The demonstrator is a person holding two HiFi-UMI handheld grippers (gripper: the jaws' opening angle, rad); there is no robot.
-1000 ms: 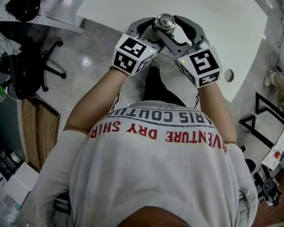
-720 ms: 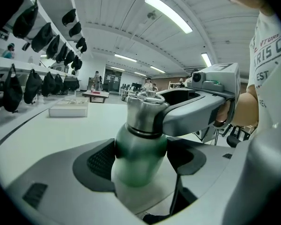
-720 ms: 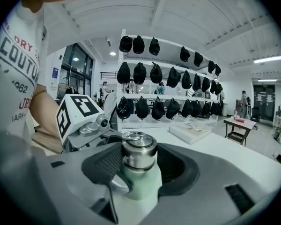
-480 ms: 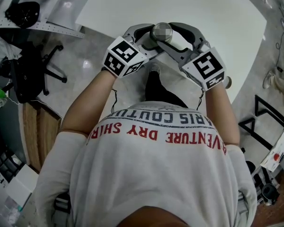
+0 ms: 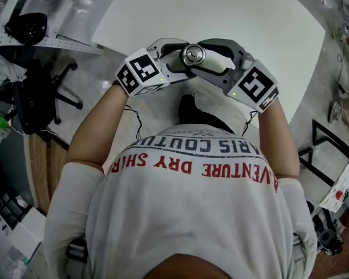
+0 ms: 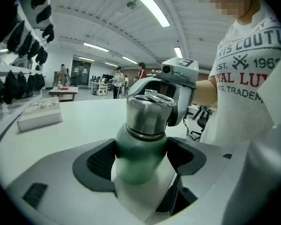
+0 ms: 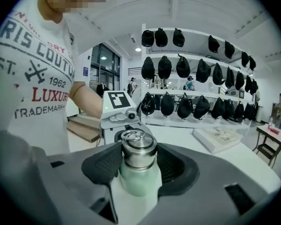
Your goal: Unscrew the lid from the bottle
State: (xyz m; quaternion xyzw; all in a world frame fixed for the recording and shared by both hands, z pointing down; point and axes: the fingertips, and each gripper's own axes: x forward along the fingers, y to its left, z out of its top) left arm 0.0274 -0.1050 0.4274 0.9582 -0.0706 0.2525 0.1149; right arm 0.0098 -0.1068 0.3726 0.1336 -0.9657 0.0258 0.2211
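A black office chair (image 5: 39, 95) is standing beside a white table (image 5: 262, 34); a book (image 7: 218, 138) is lying on it, and black caps (image 7: 182, 67) are hanging in rows behind.

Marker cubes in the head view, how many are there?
2. One cube sits left of the lid, the other right of it. None seems hidden.
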